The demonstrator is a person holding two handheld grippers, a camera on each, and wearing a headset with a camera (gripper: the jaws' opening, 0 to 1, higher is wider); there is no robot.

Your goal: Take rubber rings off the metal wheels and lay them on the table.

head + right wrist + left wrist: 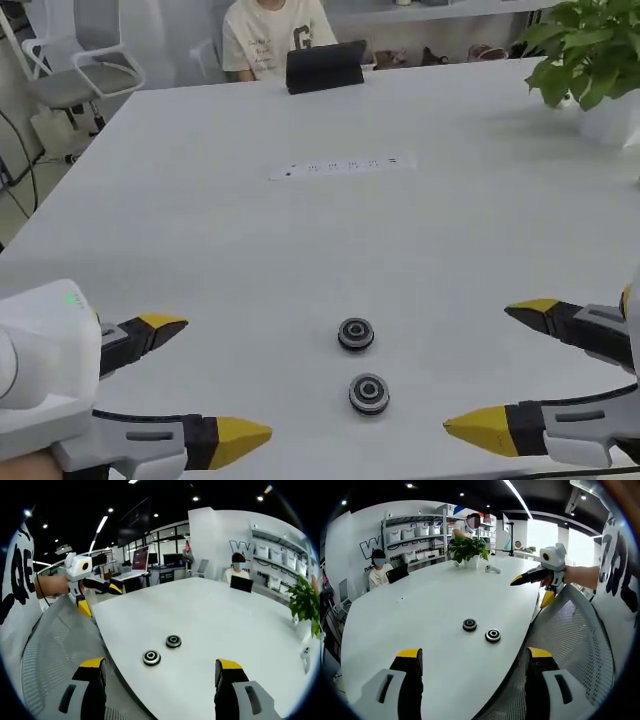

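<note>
Two metal wheels lie flat on the table near its front edge, the nearer wheel just behind the other's line, close but not touching. Each seems to wear a dark rubber ring round its rim. The left hand-held gripper and right hand-held gripper flank them, well apart from both, jaws spread wide and holding nothing. The wheels look stiff and dense for their size, likely to skid on the smooth white top if nudged. The rings are probably stretchy and grippy, seated snugly. One gripper would best pinch a wheel across its edge while the other nips the ring's outer lip and peels. Farther out lies a white power strip. A potted plant stands far right, and a person sits behind a dark tablet.
</note>
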